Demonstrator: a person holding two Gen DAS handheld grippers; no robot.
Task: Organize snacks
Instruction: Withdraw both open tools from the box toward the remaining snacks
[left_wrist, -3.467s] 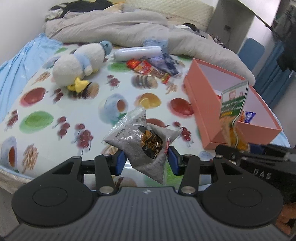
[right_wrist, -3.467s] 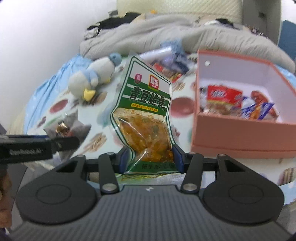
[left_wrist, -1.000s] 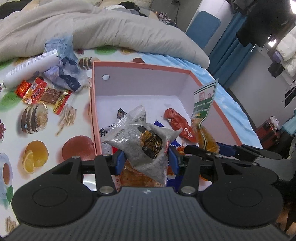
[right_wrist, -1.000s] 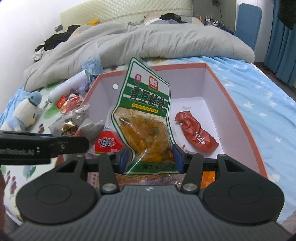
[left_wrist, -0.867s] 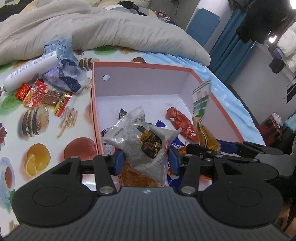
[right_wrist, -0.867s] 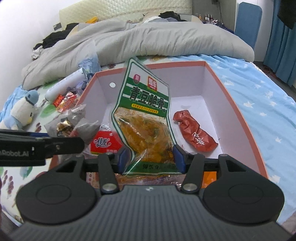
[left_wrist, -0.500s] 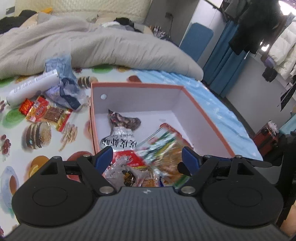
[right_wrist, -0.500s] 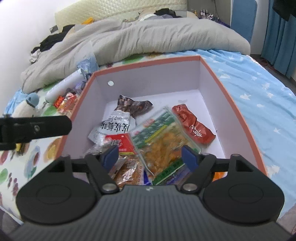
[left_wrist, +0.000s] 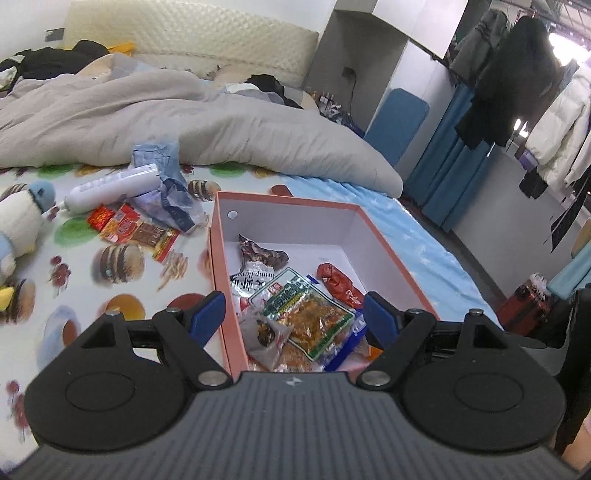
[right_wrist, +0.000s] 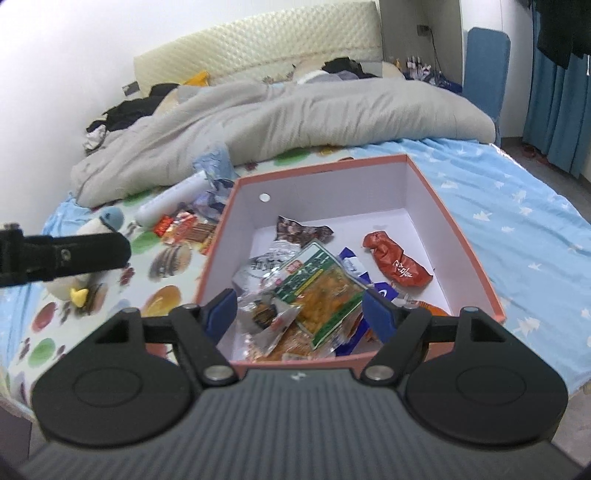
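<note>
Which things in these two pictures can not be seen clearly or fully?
- Left wrist view: the snacks at the near end of the pink box are hidden behind the left tool body.
- Left wrist view: the plush penguin is cut off by the left edge.
- Right wrist view: the penguin is partly hidden by the other tool's finger.
- Both views: the small print on the red wrappers is too small to read.

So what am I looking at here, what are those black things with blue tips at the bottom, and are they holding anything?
No robot: a person holds a two-finger gripper in each hand, each with a camera looking along its fingers. One picture is from the left gripper, the other from the right gripper. Both stand open and empty, their jaws having just opened. Below them on the bed sits a pink box of snacks, with a green packet and a grey packet on top. Beside the box lie red snacks, a white tube and a plush penguin.
</note>
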